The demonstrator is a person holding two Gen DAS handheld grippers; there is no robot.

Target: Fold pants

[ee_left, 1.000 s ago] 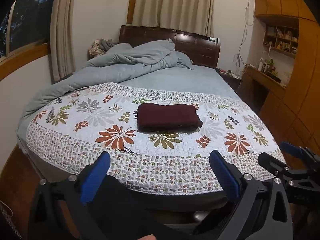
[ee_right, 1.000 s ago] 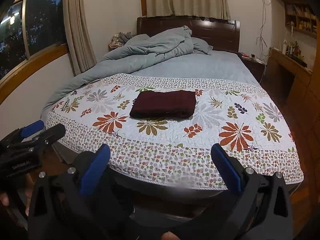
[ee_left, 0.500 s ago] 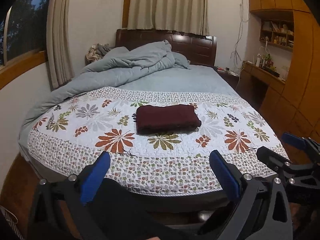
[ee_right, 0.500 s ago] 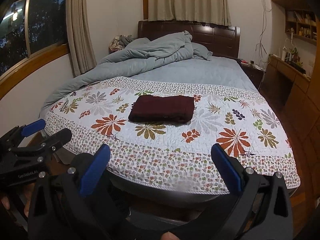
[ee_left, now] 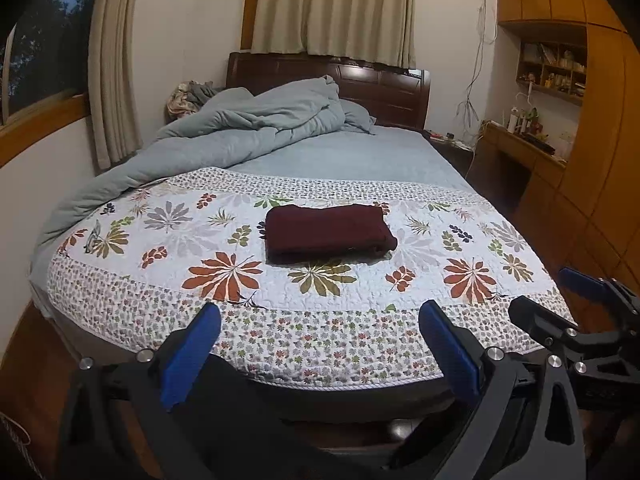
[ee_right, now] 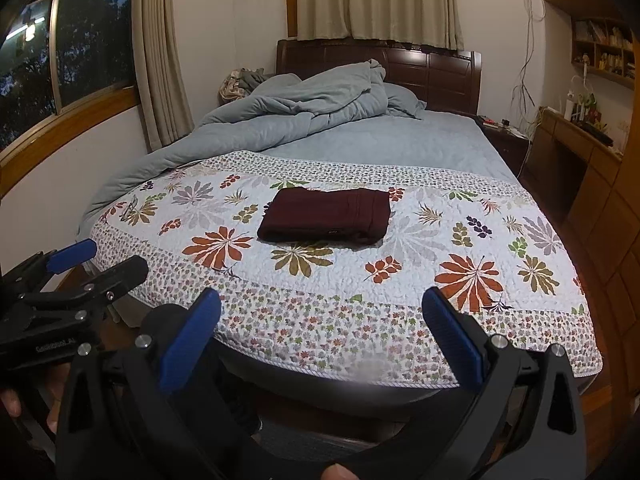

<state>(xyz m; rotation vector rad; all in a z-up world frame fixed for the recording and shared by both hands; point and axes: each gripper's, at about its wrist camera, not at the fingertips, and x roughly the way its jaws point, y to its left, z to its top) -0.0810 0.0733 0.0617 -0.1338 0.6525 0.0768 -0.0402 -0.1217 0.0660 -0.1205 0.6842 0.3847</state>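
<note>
**Folded pants lying on the bed, both grippers hanging back with nothing in them**

The dark red pants point(ee_left: 329, 233) are lying folded into a neat block in the middle of the flowery quilt point(ee_left: 224, 268). In the left wrist view they are sitting at about 12 o'clock from the left gripper point(ee_left: 320, 344), well apart from it. In the right wrist view the pants point(ee_right: 326, 221) are again at about 12 o'clock from the right gripper point(ee_right: 322, 334), also well apart.

The left gripper is pointing at the foot of the bed point(ee_left: 360, 156). Its two blue fingers point(ee_left: 191, 356) are standing wide apart, and nothing is sitting between them. It is hanging low, off the near edge of the quilt, not touching it.

The right gripper is pointing the same way. Its blue fingers point(ee_right: 452, 338) are also spread wide, and they are holding nothing. It too is hanging in front of the near edge of the quilt.

The two grippers are staying side by side. In the left wrist view the right gripper is peeking in at 3 o'clock. In the right wrist view the left gripper point(ee_right: 96, 258) is peeking in at 9 o'clock, and a bit of a hand point(ee_right: 12, 400) is showing at about 8 o'clock, under that gripper.

A rumpled grey blanket point(ee_left: 256, 120) is lying at the far end of the bed, at about 11 o'clock from the pants.
</note>
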